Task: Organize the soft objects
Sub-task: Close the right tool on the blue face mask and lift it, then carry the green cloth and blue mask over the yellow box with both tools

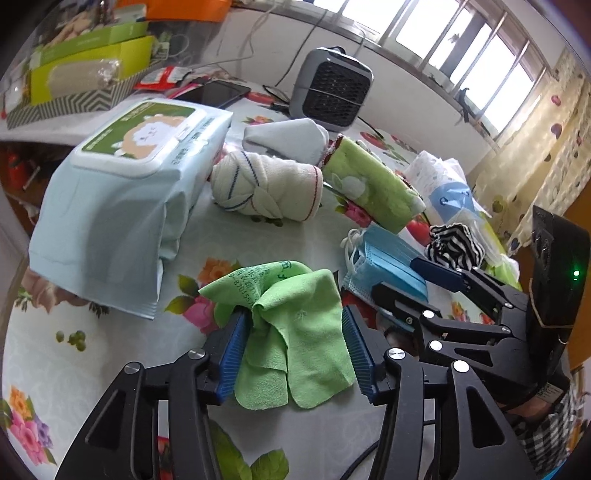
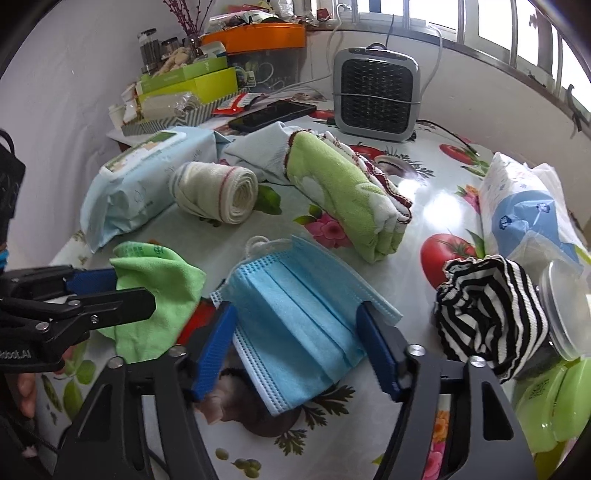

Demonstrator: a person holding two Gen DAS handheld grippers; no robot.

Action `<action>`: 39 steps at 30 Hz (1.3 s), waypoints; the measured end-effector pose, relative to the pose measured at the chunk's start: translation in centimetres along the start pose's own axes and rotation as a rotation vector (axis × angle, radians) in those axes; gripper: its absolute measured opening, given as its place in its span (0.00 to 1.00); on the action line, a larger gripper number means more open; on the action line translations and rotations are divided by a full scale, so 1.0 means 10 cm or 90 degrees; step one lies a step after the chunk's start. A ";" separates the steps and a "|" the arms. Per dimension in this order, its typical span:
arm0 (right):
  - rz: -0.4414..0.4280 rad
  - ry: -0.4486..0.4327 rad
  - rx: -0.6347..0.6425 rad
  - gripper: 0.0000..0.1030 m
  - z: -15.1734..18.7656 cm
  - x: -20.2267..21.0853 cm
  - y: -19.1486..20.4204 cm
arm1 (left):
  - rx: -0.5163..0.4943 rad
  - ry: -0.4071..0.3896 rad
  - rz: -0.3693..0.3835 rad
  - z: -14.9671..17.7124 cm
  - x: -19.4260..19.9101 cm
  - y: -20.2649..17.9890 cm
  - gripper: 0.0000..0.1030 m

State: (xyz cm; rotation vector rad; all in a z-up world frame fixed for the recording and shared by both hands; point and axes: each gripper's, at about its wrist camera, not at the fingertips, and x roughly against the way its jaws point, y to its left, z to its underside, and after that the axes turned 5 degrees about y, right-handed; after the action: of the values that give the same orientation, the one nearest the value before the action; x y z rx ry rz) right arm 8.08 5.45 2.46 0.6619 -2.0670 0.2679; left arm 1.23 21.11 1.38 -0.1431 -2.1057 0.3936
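Left wrist: left gripper (image 1: 293,354) open around green cloth (image 1: 295,332), pads apart from it; mask (image 1: 384,258) at two o'clock. Right wrist: right gripper (image 2: 301,350) open, straddling mask (image 2: 299,317); rolled towels (image 2: 216,194) at twelve. Sorting barely begun.

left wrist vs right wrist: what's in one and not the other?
Left wrist only: curtain at the window and a checked sleeve.

Right wrist only: clear lidded container, green bottle, jars and a purple sprig at the back.

Both: wipes pack, rolled towel, green towel, green cloth between the left gripper's open jaws, blue mask between the right gripper's jaws, striped fabric, heater, phone, tissue pack.
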 end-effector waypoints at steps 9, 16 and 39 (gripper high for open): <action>0.014 -0.006 -0.004 0.31 0.02 0.03 -0.02 | -0.014 -0.011 -0.051 0.00 -0.03 -0.10 0.43; 0.002 -0.015 -0.009 0.17 0.04 0.08 -0.01 | -0.009 -0.012 -0.071 -0.01 -0.04 -0.05 0.16; -0.001 -0.085 -0.050 0.07 0.02 0.48 -0.17 | -0.020 -0.063 -0.033 -0.19 0.22 -0.31 0.09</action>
State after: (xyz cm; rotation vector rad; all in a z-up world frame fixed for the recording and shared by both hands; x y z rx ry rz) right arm 6.77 2.28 6.26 0.6485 -2.1924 0.1440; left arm 1.79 19.20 5.07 -0.0892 -2.2094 0.3433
